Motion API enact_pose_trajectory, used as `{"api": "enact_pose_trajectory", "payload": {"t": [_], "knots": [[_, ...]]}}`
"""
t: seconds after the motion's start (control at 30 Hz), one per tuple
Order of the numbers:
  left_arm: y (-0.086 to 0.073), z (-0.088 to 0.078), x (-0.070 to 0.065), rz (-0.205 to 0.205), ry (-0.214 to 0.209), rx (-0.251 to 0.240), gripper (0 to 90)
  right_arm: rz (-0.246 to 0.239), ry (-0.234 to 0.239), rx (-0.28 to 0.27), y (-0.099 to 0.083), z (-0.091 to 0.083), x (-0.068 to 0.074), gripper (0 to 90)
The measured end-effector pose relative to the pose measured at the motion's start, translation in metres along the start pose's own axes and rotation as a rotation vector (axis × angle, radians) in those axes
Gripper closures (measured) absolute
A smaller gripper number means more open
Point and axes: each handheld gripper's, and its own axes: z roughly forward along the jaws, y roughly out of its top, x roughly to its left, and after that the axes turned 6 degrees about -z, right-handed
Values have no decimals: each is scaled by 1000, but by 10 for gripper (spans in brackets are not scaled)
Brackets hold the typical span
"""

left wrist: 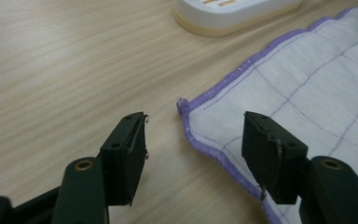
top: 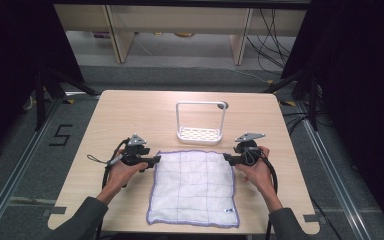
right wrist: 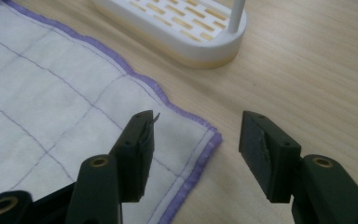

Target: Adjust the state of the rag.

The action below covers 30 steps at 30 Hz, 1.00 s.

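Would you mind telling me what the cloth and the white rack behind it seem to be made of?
The cloth looks like soft woven cotton, matte white: it shows a fuzzy weave, a stitched purple grid and a purple hemmed edge. The white rack looks like smooth moulded plastic with a slight sheen, judging by its slotted base and rounded rim; its thin frame could be coated metal.
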Motion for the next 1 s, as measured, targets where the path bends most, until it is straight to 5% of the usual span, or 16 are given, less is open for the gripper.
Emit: {"api": "enact_pose_trajectory", "payload": {"t": [0.17, 0.27, 0.4, 0.43, 0.5, 0.77, 1.0], "knots": [[5, 15, 2, 7, -8, 34, 431, 25, -10, 8, 6, 12, 0, 462], [7, 22, -1, 17, -5, 40, 449, -12, -21, 27, 9, 16, -1, 463], [8, 26, -4, 66, 7, 50, 497, -34, -27, 35, 9, 21, 0, 479], [8, 26, -4, 74, 6, 51, 525, -3, -20, 48, 9, 22, 2, 484], [8, 26, -6, 97, -3, 48, 596, 26, -5, 52, 7, 25, 1, 542], [6, 26, -11, 148, -24, 32, 829, -30, 32, 38, 3, 28, 4, 839], [7, 23, -9, 140, -25, 16, 848, -39, 41, 10, 4, 18, 2, 862]]}}
